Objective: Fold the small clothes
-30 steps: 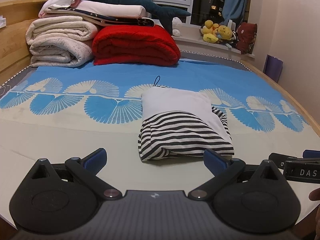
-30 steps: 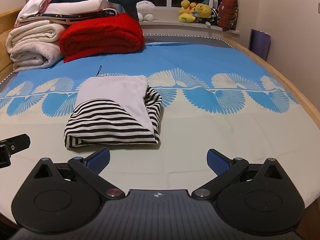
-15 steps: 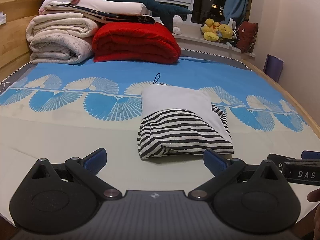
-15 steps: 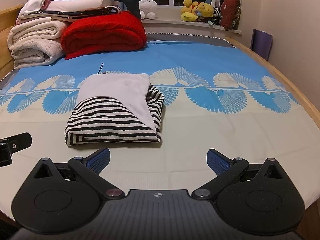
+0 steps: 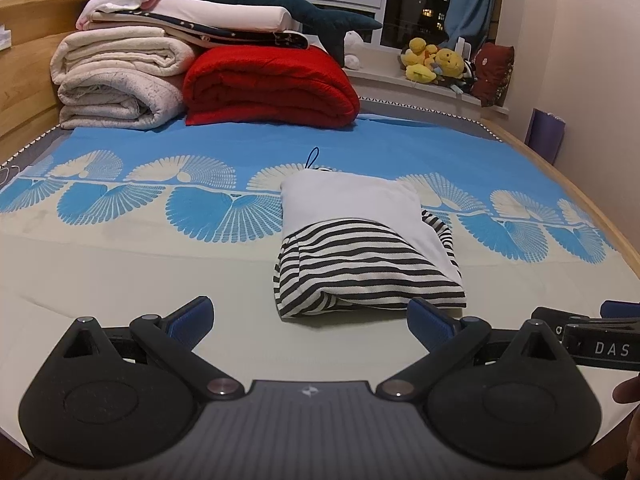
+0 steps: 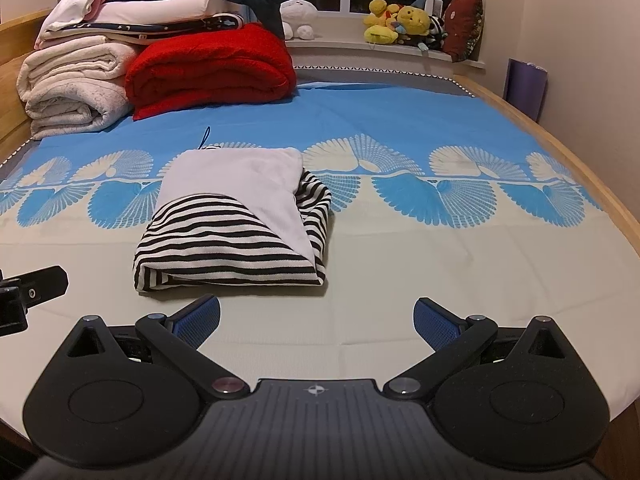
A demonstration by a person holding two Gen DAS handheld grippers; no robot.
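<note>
A small black-and-white striped garment (image 5: 360, 256) (image 6: 232, 236) lies folded into a compact bundle on the bed, a plain white panel across its top and a thin blue loop at its far end. My left gripper (image 5: 310, 318) hovers open just short of the bundle's near edge, with nothing between its blue pads. Over the cream sheet, my right gripper (image 6: 316, 318) is open too and empty, the bundle ahead and to its left. The right gripper's body shows at the right edge of the left wrist view, and the left gripper's body at the left edge of the right wrist view.
Folded cream blankets (image 5: 116, 80), a red blanket (image 5: 268, 84) and a plush shark (image 5: 272, 0) are stacked at the head of the bed (image 6: 440, 248). Soft toys (image 6: 400, 20) sit on the windowsill. A wooden rail (image 6: 560, 152) edges the bed's right side, with a purple bag (image 6: 524, 88) beyond.
Both cameras have crept slightly closer to the folded bundle. The garment has not moved, and both grippers have stayed open.
</note>
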